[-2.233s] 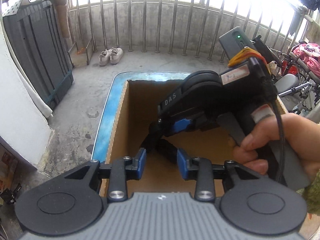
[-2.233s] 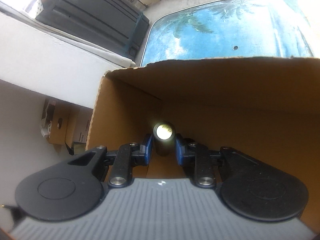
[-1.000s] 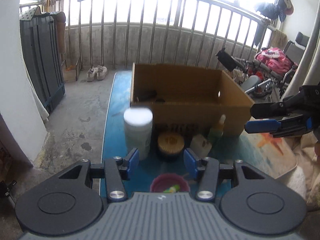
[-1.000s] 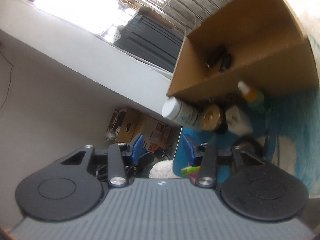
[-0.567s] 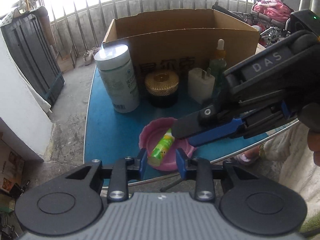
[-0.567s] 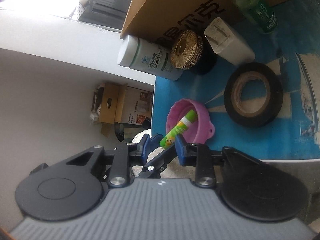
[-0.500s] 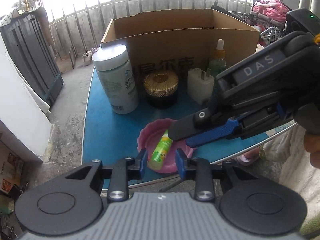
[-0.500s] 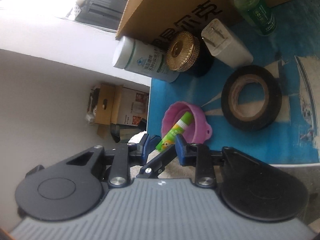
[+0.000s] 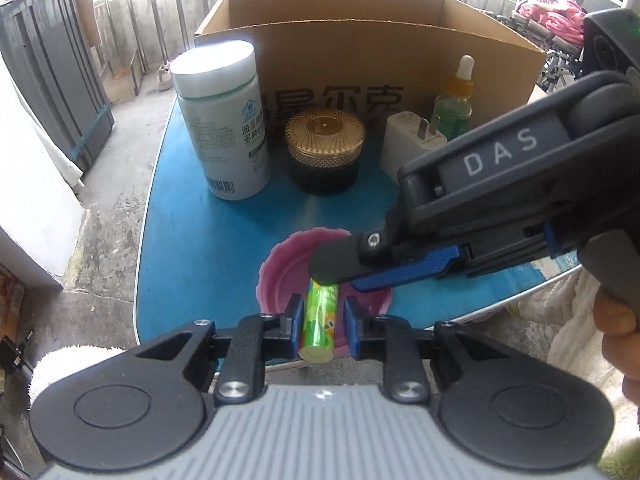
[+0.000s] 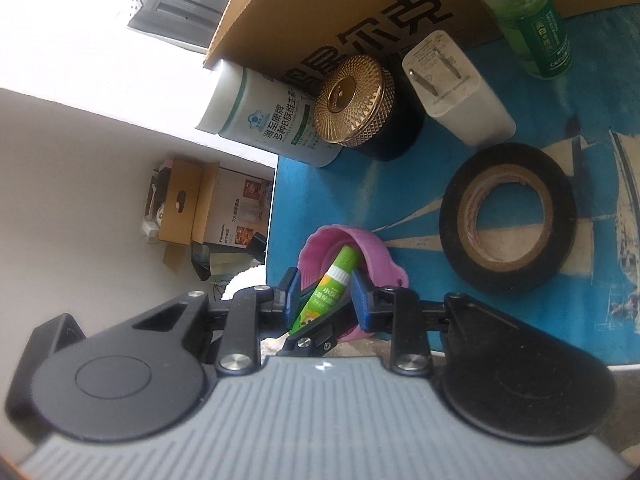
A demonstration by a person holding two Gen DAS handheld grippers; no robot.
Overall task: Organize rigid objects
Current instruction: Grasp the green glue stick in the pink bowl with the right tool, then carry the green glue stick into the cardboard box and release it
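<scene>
Now L gripper (image 9: 320, 309) jaws closing round glue stick (image 9: 319, 332) in pink dish (image 9: 280, 276); R gripper (image 10: 326, 293) fingers narrowly apart, hold unclear

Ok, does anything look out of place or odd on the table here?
Yes: both grippers crowd one item. The glue stick lies slanted in the pink dish at the table's near edge; the left gripper is closing its jaws around it while the right gripper reaches over the same dish.
</scene>
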